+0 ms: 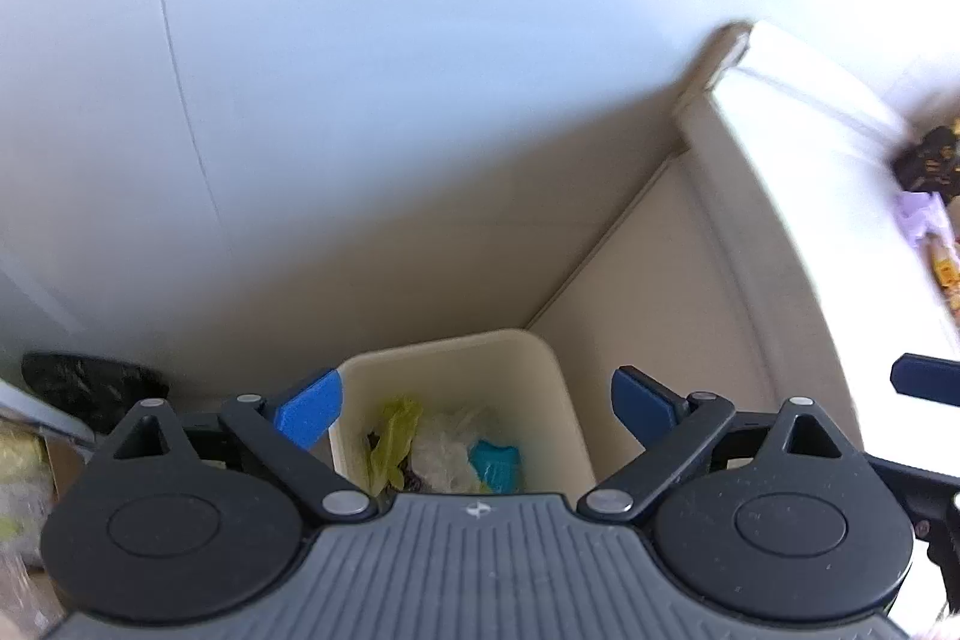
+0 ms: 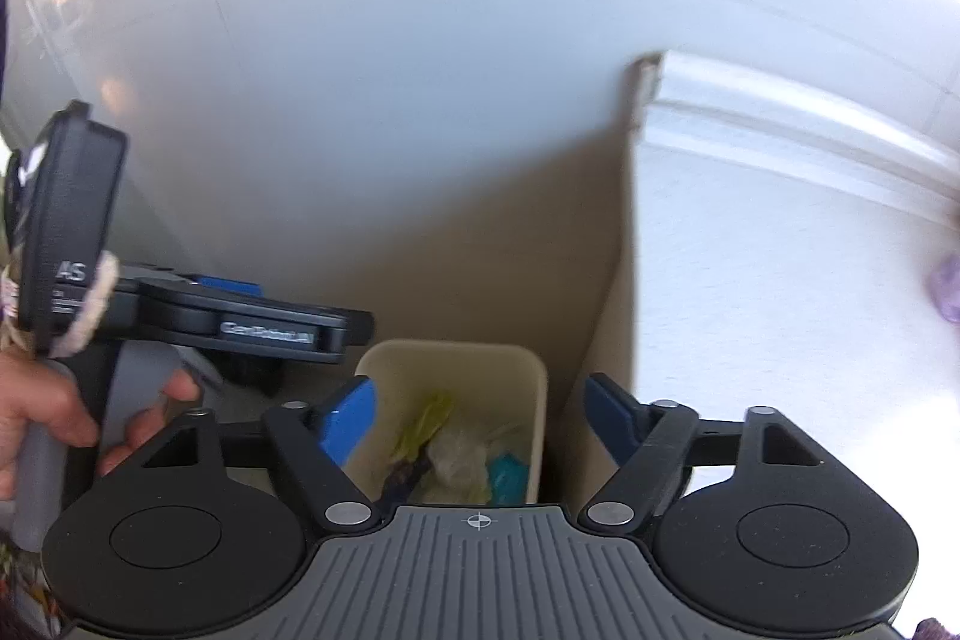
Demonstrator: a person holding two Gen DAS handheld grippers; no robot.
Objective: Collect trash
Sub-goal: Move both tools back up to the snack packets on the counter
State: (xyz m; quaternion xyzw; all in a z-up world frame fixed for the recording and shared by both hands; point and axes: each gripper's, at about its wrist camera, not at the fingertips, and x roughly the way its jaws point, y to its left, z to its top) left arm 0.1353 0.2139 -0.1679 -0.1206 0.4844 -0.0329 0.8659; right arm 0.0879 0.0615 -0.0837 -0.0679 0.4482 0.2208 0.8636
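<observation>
Both wrist cameras look steeply down from above, sharing the cream bin (image 1: 516,364) in the corner

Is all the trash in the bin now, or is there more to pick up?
Some is done: the cream bin already holds a yellow-green wrapper, clear plastic and a teal scrap. Nothing is in hand: the left tool and right tool are both open and empty above it. Still left: blurry wrappers on the white counter.
</observation>
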